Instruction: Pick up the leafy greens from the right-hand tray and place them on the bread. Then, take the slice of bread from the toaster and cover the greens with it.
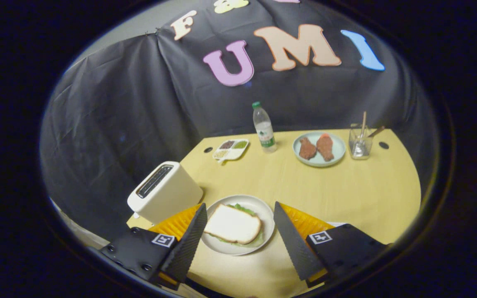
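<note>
Gripper view, claw spread wide, square bread atop ruffled greens

The scene is dimly, evenly lit from above; soft shadows are cast beside the toaster and bottle. Straight lines are bowed by fisheye distortion (strongest toward 3 and 9 o'clock). Slight softness is seen throughout; the table is brightest.

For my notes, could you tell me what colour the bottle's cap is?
Green; the bottle is clearest in the gripper view.
</note>
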Available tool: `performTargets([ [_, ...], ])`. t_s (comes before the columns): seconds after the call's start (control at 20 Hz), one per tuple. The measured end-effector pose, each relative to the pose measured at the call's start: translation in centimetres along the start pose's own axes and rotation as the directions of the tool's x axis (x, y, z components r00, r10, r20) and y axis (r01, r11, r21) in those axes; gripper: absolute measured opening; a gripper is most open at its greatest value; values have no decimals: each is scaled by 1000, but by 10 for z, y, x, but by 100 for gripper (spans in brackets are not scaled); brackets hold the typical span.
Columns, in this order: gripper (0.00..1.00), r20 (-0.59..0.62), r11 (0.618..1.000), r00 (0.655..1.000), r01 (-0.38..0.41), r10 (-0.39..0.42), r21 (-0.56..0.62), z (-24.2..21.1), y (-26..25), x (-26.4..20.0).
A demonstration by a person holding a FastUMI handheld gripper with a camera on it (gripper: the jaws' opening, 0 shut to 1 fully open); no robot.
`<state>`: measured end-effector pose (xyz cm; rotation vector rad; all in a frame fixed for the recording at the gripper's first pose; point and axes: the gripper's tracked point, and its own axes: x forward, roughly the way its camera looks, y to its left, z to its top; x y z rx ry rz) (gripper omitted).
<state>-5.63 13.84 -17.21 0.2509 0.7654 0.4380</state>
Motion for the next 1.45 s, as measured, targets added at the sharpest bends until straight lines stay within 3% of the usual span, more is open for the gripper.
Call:
performTargets([
  [0.35,100,234,989,966,130,-111,-67,64,-25,-64],
  [0.55,100,394,953,894,278,-211,-120,95,-40,-97],
  [0.7,100,481,936,836,343,-264,-81,111,-47,-116],
  [1.05,100,517,927,790,375,-329,17,122,-77,-138],
  [1.45,100,556,897,747,442,-364,-6,142,-85,-144],
])
